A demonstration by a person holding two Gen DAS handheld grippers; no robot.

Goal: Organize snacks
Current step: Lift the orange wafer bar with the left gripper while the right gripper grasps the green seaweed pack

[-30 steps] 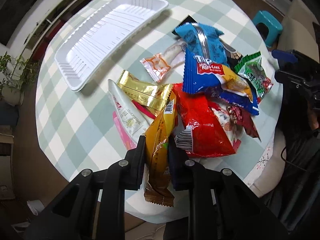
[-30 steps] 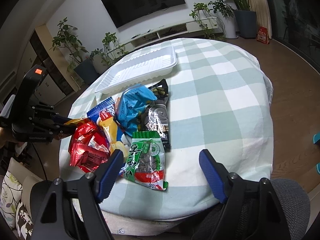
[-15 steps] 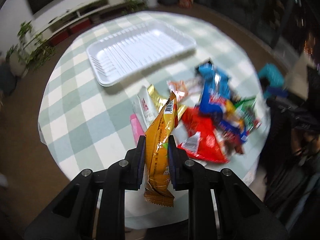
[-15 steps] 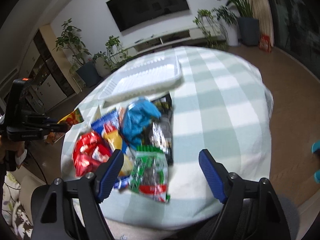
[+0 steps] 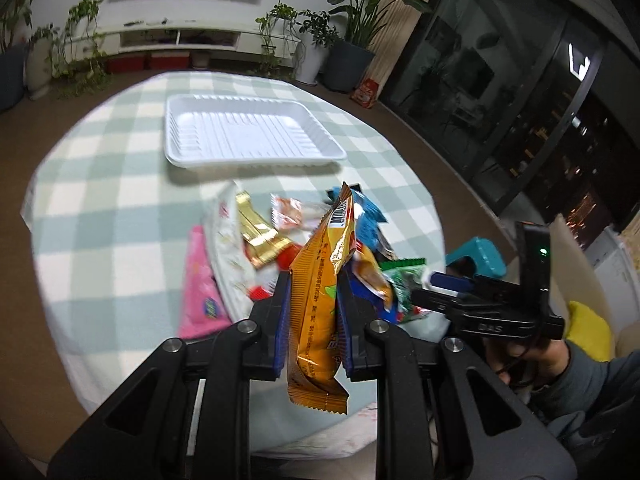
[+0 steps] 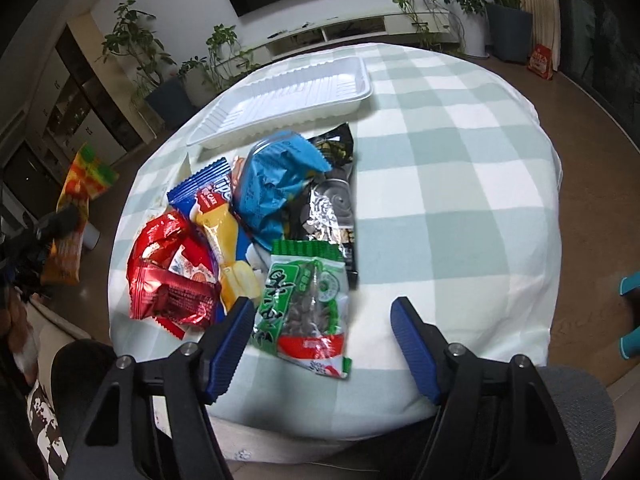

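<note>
An orange snack packet [image 5: 320, 300] hangs in the air, pinched upright by my shut left gripper [image 5: 312, 292] above the near side of the snack pile. Beyond the pile lies an empty white tray [image 5: 248, 132] on the checked tablecloth [image 5: 100, 220]. In the right wrist view my right gripper [image 6: 322, 308] hovers over a green seed packet [image 6: 304, 292]. Its jaws are closing, the packet lies between and below them, and the pads do not press on it. Red [image 6: 168, 272], blue [image 6: 276, 176] and black [image 6: 336, 200] packets lie behind. The left gripper [image 6: 56, 224] shows at the far left.
Pink [image 5: 200, 280] and gold [image 5: 256, 232] packets lie on the pile's left side. A teal stool [image 5: 476, 256] stands beside the round table. A grey chair back [image 6: 580, 412] is at the near right. Potted plants and a TV console line the far wall.
My left gripper has lifted the orange packet off the pile and swung round, so the tray now lies straight ahead. The right gripper's jaws have narrowed and moved closer over the green packet.
</note>
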